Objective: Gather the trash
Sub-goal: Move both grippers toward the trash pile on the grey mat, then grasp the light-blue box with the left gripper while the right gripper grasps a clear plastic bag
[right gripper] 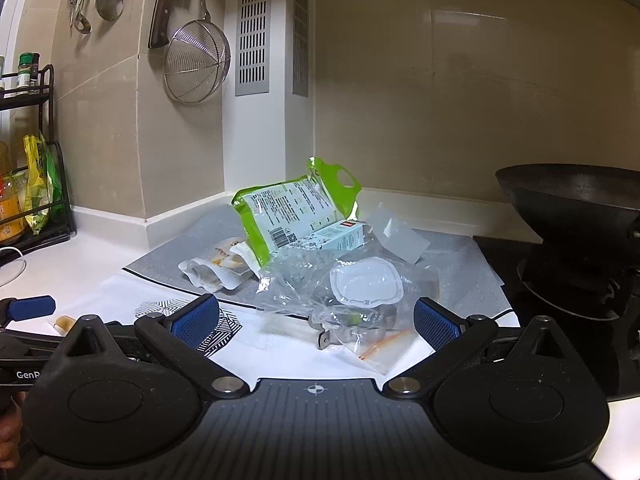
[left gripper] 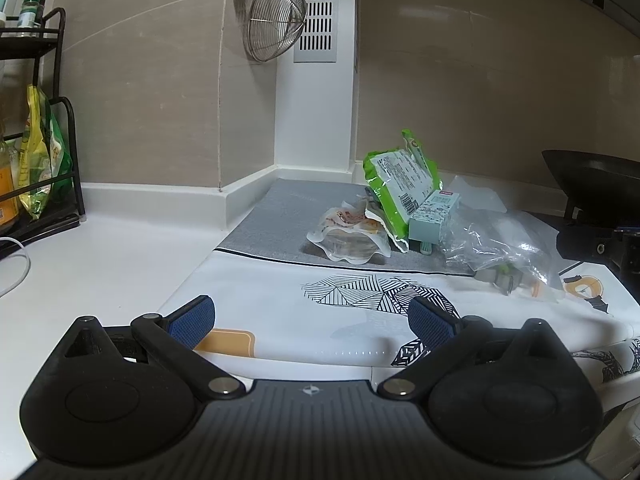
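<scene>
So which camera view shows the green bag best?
The right wrist view: the green bag sits near the centre, label and handle hole visible. The left wrist view shows it smaller, off to the right.

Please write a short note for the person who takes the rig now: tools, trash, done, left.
Left tool: open, empty, over the mat.
Right tool: open, empty, just short of the clear bag.
Trash is heaped in the corner: green pouch, small box, white wrapper, clear bag.
Done: nothing picked up yet.
Left: collect all pieces. No bin in view.
</scene>
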